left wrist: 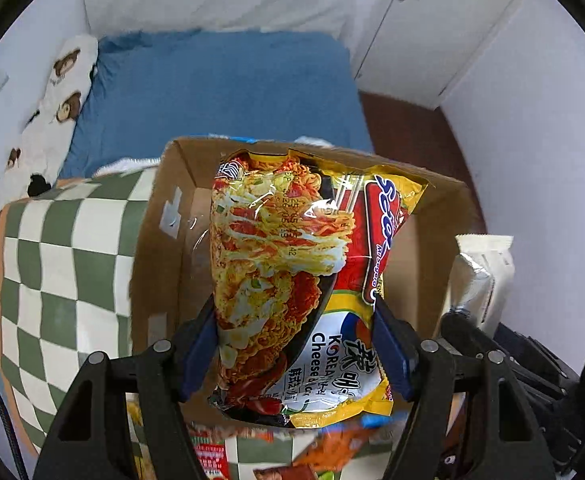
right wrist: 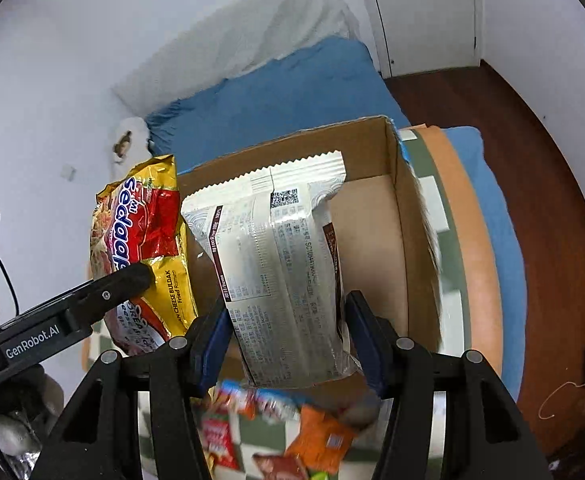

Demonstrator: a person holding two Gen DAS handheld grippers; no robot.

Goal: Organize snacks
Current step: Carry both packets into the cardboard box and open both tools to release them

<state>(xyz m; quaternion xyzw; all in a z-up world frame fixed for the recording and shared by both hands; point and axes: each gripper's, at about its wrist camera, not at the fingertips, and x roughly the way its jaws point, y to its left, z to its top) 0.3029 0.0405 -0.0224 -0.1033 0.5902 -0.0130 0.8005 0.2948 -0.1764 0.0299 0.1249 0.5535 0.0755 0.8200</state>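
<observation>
Yellow-and-red noodle packet (left wrist: 292,280), glossy, printed with cheesy noodles and "Korean Cheese", clamped between the blue pads of the left gripper (left wrist: 294,344), held above the open cardboard box (left wrist: 160,216). White-and-silver packet (right wrist: 280,268), back side out with small print, a QR code and a zigzag top seal, pinched in the right gripper (right wrist: 288,340), also above the box. Box interior bare and brown, walls upright, plenty of free room inside. Box resting on a green-and-white checked cloth (left wrist: 64,264) on a blue bed (left wrist: 220,92). More snack packs (right wrist: 316,436), blurred, on the cloth at the box's near edge. Right view alone: wooden floor (right wrist: 512,128), door. Left view alone: bear-print pillow (left wrist: 62,92).
</observation>
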